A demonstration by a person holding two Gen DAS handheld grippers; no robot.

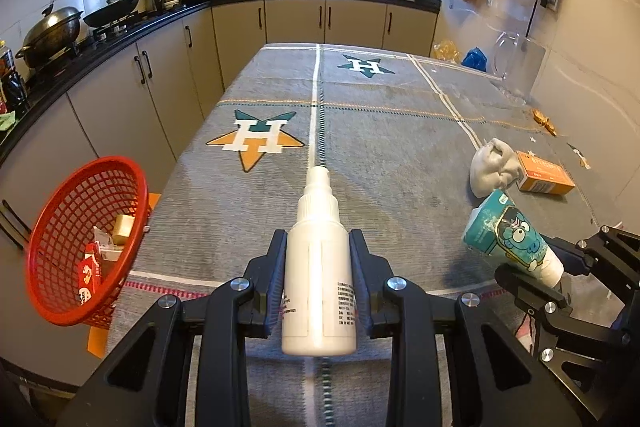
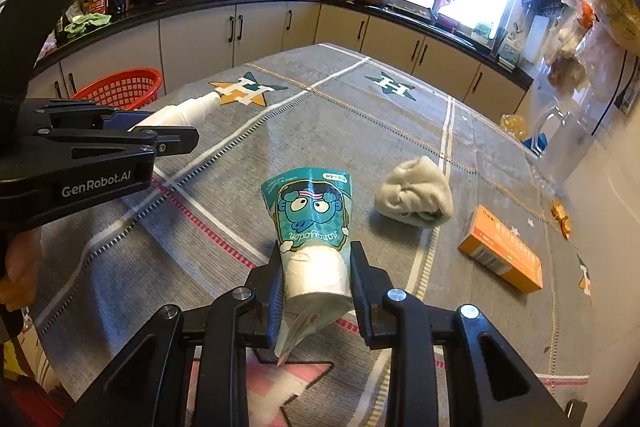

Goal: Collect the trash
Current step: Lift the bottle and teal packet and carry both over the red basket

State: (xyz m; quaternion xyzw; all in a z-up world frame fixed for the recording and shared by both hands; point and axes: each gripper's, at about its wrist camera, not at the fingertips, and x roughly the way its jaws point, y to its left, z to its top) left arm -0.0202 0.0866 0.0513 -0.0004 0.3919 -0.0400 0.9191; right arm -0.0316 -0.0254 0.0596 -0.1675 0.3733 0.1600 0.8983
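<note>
White spray bottle (image 1: 318,267), the item in hand: it is lying lengthwise between the pads of the left gripper (image 1: 318,251), nozzle pointing away from the camera, above the grey star-patterned tablecloth (image 1: 380,131). The jaws are standing nearly closed and pressing on the bottle's smooth body from both sides. Teal tissue pack (image 2: 310,223): it is being clamped at its white lower end by the right gripper (image 2: 316,267), jaws narrowly parted around it, the printed top standing up and a loose flap of wrapper hanging below. Both items are clear of the table.

Red mesh basket (image 1: 76,239): it is sitting off the table's left edge, seen tilted in the left wrist view, already containing a red-and-white carton and a pale block. It appears to be the collecting point. Remaining on the cloth to the right are a crumpled pale cloth (image 2: 416,193), an orange box (image 2: 500,255) just beside it, and scraps of orange wrapper (image 2: 560,217) near the wall.

Risks, as judged: the bottle is being held on a slick, rounded surface with much of its length projecting forward, so a quick swing toward the basket could let it slip or pivot. The soft pack could deform and slide out. Releasing over the basket's near rim, not its centre, could send either item to the floor.
</note>
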